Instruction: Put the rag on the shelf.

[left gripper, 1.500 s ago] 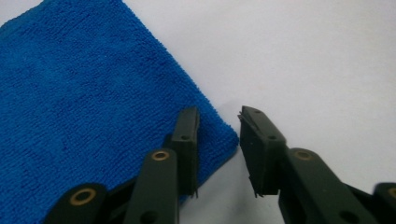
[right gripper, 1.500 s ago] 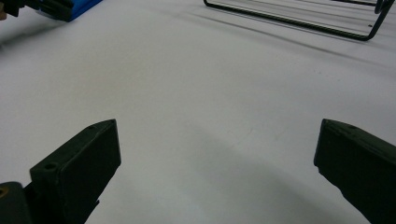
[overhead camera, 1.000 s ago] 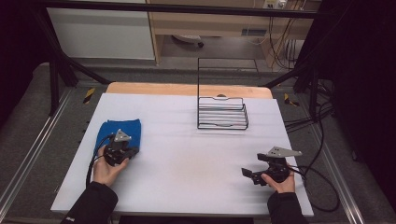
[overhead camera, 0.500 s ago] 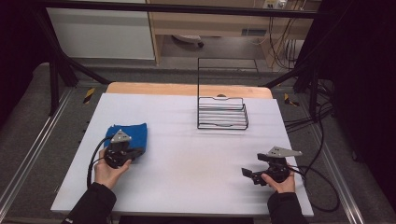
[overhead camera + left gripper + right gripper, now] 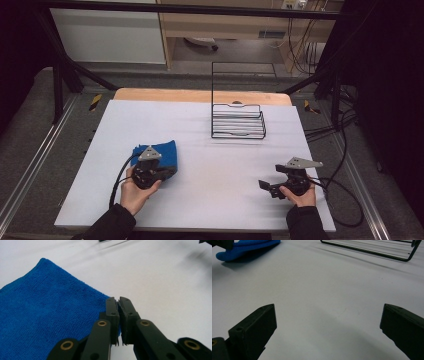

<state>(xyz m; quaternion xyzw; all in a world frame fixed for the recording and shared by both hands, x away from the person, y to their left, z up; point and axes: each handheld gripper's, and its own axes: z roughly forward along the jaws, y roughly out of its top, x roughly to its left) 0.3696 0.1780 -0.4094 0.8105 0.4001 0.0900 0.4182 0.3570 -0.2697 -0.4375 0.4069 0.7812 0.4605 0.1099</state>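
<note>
My left gripper (image 5: 119,315) has its fingers clamped on the edge of the blue cloth (image 5: 47,317), at the bench's (image 5: 225,165) near left; my right gripper's (image 5: 327,330) fingers stand apart over bare bench.

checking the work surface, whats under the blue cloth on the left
The blue terry cloth lies on the white table sheet, its edge pinched in the shut left gripper. Bare sheet surrounds it; whatever lies beneath the cloth is covered.
</note>
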